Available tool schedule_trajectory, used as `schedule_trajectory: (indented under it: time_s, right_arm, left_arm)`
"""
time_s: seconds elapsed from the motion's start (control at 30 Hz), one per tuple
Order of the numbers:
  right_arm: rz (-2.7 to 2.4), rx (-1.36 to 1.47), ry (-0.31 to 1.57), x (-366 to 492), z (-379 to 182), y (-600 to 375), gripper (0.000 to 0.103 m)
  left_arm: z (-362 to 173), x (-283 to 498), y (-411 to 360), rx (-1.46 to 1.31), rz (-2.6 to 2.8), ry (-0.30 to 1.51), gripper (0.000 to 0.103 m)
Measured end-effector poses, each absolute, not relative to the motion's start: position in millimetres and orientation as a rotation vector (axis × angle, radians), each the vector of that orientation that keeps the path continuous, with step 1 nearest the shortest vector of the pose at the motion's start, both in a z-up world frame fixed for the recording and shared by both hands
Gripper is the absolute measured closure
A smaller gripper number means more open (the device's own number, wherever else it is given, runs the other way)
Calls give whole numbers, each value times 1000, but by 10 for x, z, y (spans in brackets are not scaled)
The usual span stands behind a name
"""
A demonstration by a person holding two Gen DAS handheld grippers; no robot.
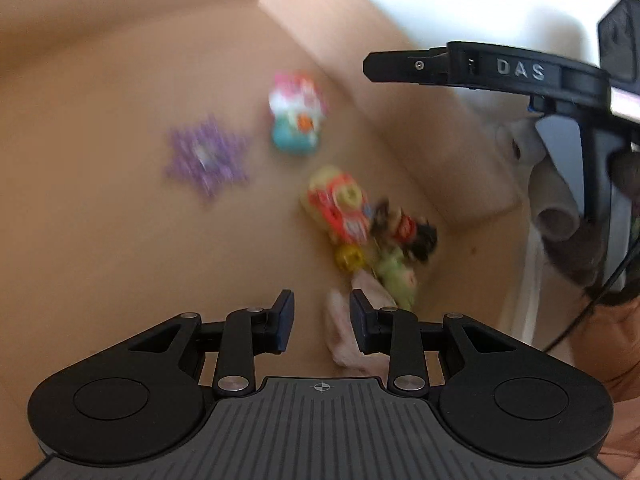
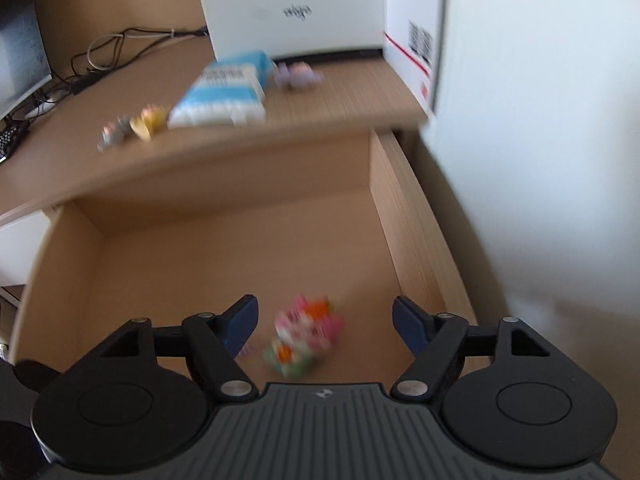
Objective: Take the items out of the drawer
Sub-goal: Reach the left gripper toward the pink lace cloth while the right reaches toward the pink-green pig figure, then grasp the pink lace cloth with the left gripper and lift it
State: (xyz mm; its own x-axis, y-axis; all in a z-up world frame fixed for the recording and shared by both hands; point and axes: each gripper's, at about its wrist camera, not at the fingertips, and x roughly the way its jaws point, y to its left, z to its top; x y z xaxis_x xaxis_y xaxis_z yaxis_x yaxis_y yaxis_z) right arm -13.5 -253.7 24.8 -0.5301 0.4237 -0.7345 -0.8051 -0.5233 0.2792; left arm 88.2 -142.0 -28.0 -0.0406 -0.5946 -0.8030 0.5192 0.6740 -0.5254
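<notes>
Now both grippers reach into the open drawer point(image 2: 404, 216).
Right gripper point(image 2: 324, 326) spread wide over a pink toy point(image 2: 308, 328) near the right wall; left gripper point(image 1: 322, 320) narrow, empty, beside a pale soft toy point(image 1: 340, 336). Toys likely light, small; pinch mid-body.

Pale wood grain and matt black plastic, with bright glossy toys in between.

The drawer point(image 2: 384, 208) shows light wood-look board, smooth and matt, and the desk top point(image 2: 320, 96) has the same fine grain. Both the left gripper point(image 1: 322, 320) and the right gripper point(image 2: 324, 324) are matt black plastic with shiny metal rivets and a ribbed grey deck. The toys point(image 1: 340, 208) look like glossy plastic, though blurred. The white box point(image 2: 292, 4) is smooth card, and the blue-and-white pack point(image 2: 224, 92) has a soft sheen.
</notes>
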Motion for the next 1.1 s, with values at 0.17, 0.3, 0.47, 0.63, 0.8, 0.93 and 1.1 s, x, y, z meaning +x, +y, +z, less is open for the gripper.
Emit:
schedule_trajectory:
  time_s: [0.17,0.3,0.47,0.63,0.8,0.93,1.1]
  right_arm:
    - [2083,-724,903,24,8,-2573,27]
    - [2099,-671,927,75,3,-2576,21]
    - [2110,-662,936,58,-12,-2573,20]
    - [2092,-664,965,72,-37,-2549,20]
    - [2056,-655,992,85,-57,-2512,19]
    - [2025,-654,1003,88,-59,-2481,19]
    - [2015,-709,977,-67,-56,-2446,18]
  left_arm:
    - [-493,922,-1538,-201,-867,1527,70]
    - [-607,952,-1555,-237,-802,1592,74]
    - [-636,860,-1723,-237,-825,1618,74]
    - [-609,737,-1849,-189,-854,1586,84]
    - [-396,747,-1631,-224,-872,1429,92]
    - [-144,873,-1151,-312,-790,1258,92]
    - [-37,970,-667,-360,-624,1119,92]
